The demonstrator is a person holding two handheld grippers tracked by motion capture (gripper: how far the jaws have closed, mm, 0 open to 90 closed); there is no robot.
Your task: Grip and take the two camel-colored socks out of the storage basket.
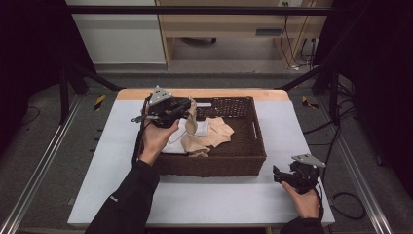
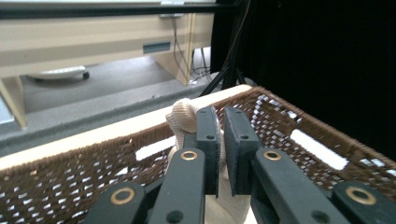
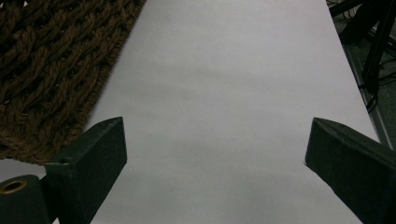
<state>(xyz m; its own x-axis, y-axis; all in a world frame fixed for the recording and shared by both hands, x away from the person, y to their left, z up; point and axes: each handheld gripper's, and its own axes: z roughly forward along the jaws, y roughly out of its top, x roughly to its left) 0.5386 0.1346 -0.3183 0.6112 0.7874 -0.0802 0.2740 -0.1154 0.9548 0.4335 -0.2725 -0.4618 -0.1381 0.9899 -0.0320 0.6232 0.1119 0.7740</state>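
Beige cloth (image 2: 184,119) mostly hidden behind the clamped left gripper (image 2: 222,135).

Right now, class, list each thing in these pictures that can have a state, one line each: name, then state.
Left gripper: shut on the beige cloth, raised over the basket.
Right gripper: open, nothing between its jaws, over the table.
Beige cloth: one end lifted, the rest crumpled in the basket.
White cloth: lying in the basket, partly under the beige cloth.
Basket: upright on the table.
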